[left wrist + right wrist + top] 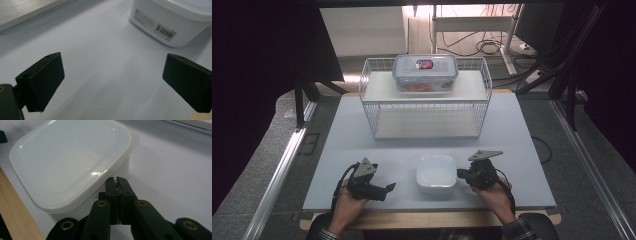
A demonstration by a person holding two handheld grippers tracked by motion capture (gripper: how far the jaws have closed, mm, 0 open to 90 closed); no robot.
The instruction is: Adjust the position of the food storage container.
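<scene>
A: Currently, what is lying where, largest item first?

B: Table (362, 150) is filling mid-frame; wire rack (372, 107) is standing upper centre, carrying a lidded food box (425, 73). White container (436, 173) is sitting lower centre.

A: Grippers?

B: Left gripper (112, 75), lower left, is standing apart, empty. Right gripper (117, 182), pressed together, is nosing at the container's rim. Judged step: approach. Next: spreading those jaws to straddle the rim.

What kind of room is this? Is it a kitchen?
Probably not a kitchen; it looks like a lab or workshop set up for recording. Cables trail on the floor behind, dark curtains hang at the sides, and a person holds a gripper over a plain table.
</scene>
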